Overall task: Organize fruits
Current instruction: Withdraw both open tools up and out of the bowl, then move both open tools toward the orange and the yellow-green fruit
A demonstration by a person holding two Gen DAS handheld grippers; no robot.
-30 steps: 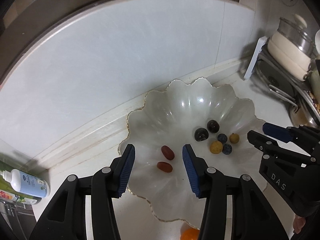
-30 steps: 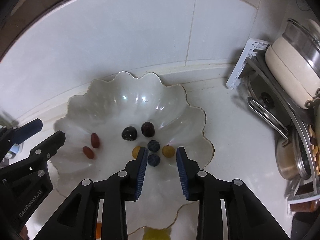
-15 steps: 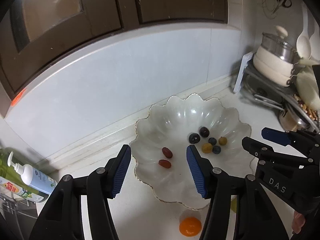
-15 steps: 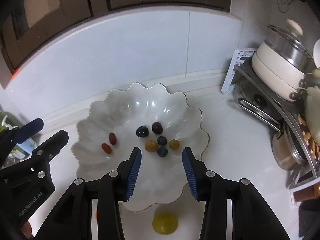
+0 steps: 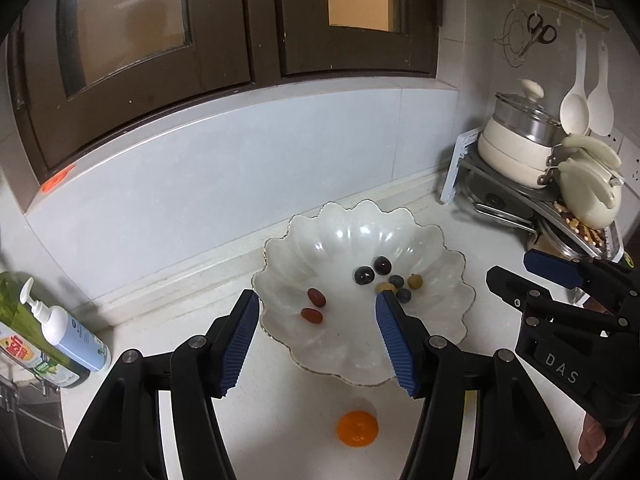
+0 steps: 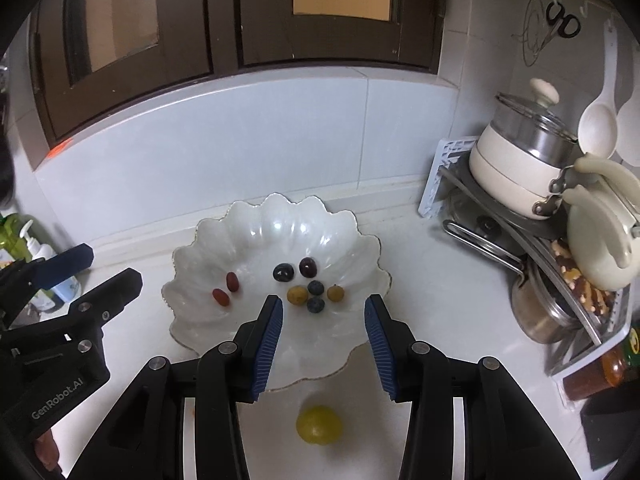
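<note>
Eight small fruits sit in the white scalloped glass bowl [image 6: 360,248] — two red ones left, the rest clustered right. Left gripper [image 5: 316,338] and right gripper [image 6: 324,344] hang released, holding nothing; an orange tangerine [image 5: 357,428] and a yellow-green round fruit [image 6: 319,425] lie on the near counter.

White scalloped bowl [image 5: 448,264] with a thin gold rim; inside, two red fruits [image 5: 316,297], dark purple grapes [image 5: 363,275], blue berries [image 5: 396,281], yellow ones [image 5: 415,281]; orange mandarin [image 5: 357,428] and yellow-green fruit [image 6: 319,425] on white counter [image 5: 280,412]; blue ribbed pads [image 5: 240,336]
</note>
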